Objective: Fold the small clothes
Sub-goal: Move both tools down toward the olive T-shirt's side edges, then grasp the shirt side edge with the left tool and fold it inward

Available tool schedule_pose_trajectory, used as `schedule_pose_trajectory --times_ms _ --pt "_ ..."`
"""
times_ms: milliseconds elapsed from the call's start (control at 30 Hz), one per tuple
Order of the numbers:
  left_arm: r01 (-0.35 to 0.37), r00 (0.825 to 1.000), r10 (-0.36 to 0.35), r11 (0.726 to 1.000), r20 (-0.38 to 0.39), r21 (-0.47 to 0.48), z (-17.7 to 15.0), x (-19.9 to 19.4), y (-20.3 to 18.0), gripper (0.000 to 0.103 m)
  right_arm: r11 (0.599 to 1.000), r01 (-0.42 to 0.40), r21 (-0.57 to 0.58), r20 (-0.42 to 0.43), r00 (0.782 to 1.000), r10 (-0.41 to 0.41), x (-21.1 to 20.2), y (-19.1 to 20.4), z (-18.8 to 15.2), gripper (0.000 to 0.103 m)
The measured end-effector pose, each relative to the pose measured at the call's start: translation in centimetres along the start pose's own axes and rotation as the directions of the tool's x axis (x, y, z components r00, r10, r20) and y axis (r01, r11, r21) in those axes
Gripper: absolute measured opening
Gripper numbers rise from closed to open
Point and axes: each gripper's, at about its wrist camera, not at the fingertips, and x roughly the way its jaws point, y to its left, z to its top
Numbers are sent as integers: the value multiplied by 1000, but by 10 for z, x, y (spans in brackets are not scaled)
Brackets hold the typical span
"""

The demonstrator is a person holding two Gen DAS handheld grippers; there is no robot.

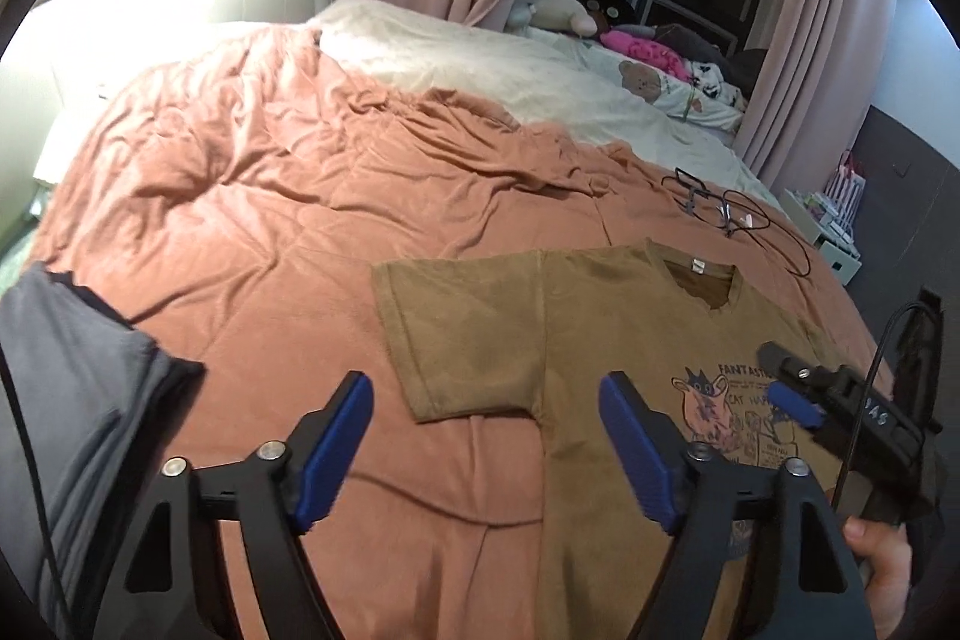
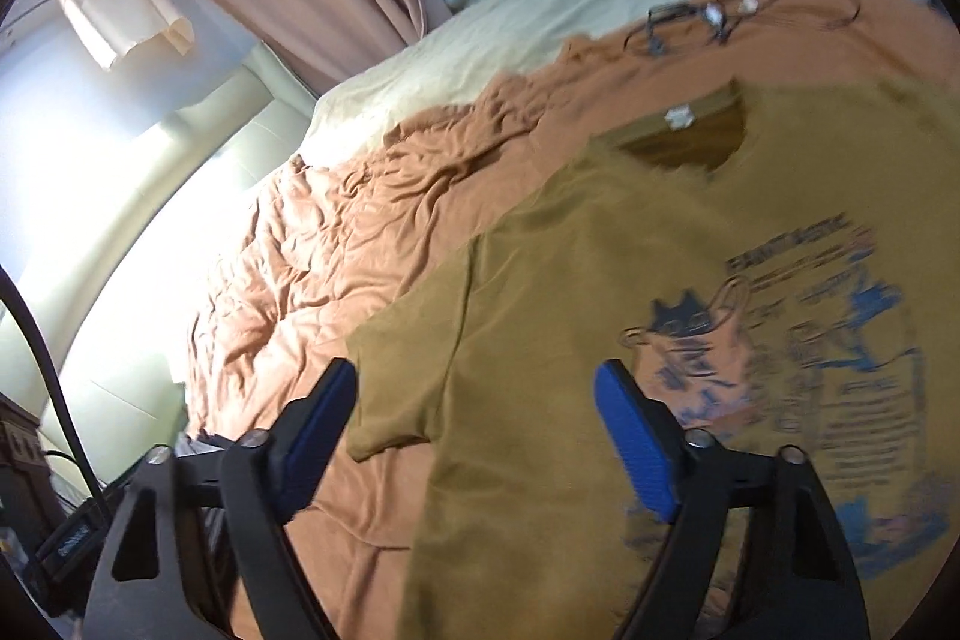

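A brown T-shirt (image 1: 600,340) with a blue and pink cat print lies flat, front up, on the salmon duvet (image 1: 270,220). Its collar points to the far side and its left sleeve is spread out. My left gripper (image 1: 486,430) hovers open over the sleeve hem and the armpit, with nothing between its blue pads. My right gripper (image 1: 774,375) reaches in from the right above the print. In the right wrist view, the right gripper (image 2: 480,418) is open over the T-shirt (image 2: 570,280), near the sleeve and the side of the chest; that view is motion-blurred.
Eyeglasses and a thin black cable (image 1: 714,208) lie on the duvet beyond the collar. A grey garment (image 1: 78,400) sits at the near left. A cream blanket (image 1: 480,64), plush toys and pink curtains are at the far side. A hand (image 1: 882,550) holds the right gripper.
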Motion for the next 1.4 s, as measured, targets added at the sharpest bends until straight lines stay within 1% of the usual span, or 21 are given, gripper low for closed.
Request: schedule_pose_trajectory --times_ms 33,100,133,167,200,267,367,400,467,600,733,900,933,967,1000,1033,1100,1167,1200,1300,1400 --pt "-7 1000 7 1000 -8 -3 3 10 2 74 1000 -16 4 -11 1000 16 8 -2 3 71" --pt "-4 1000 3 1000 -29 -13 7 25 6 68 999 -50 11 -44 998 50 25 -5 10 57" --pt "6 999 -7 1000 -41 -23 10 33 9 64 998 -63 16 -56 996 64 31 -9 14 53" --pt "8 999 -10 999 -52 -31 11 41 11 61 997 -80 22 -74 994 82 40 -11 18 45" --pt "3 998 -5 999 -65 -36 14 51 13 59 995 -93 31 -86 992 96 48 -14 22 40" --pt "-6 996 3 999 -90 -39 16 67 17 50 993 -109 44 -98 989 112 64 -19 28 36" --pt "-3 992 -4 998 -126 -57 20 89 26 45 988 -135 76 -131 981 144 88 -26 32 18" --pt "-14 990 5 998 -138 -64 21 97 30 45 986 -142 88 -143 978 153 98 -30 34 15" --pt "-33 988 20 996 -156 -80 22 110 36 45 986 -139 95 -155 976 153 110 -38 37 15" --pt "-59 978 38 993 -207 -98 24 140 50 45 978 -163 132 -176 967 185 122 -50 37 15" --pt "-91 964 55 987 -259 -130 23 171 66 45 963 -198 184 -203 951 235 138 -56 32 15" --pt "-104 953 58 984 -296 -143 20 192 76 45 947 -231 222 -233 931 281 153 -66 28 15" --pt "-117 949 70 984 -307 -137 19 197 78 45 945 -234 230 -235 929 287 154 -69 28 15" --pt "-131 945 83 982 -315 -135 18 199 79 45 943 -236 236 -237 927 291 155 -71 27 11" --pt "-132 944 80 981 -319 -142 17 202 81 45 940 -238 246 -245 923 298 157 -74 27 11" --pt "-109 946 55 982 -318 -155 16 204 83 45 940 -236 247 -248 922 297 159 -74 25 11" --pt "-112 943 54 981 -329 -161 13 209 84 45 943 -223 248 -258 923 286 163 -75 24 11" --pt "-107 944 46 980 -326 -169 13 213 83 45 947 -199 253 -270 925 267 162 -80 21 10" --pt "-105 945 45 979 -323 -173 14 215 81 45 947 -190 258 -278 925 261 163 -83 20 6" --pt "-110 944 47 978 -326 -177 19 221 76 44 947 -181 266 -288 922 258 163 -84 20 3" --pt "-117 944 59 980 -324 -162 21 225 71 28 949 -179 260 -298 920 255 158 -81 21 3"
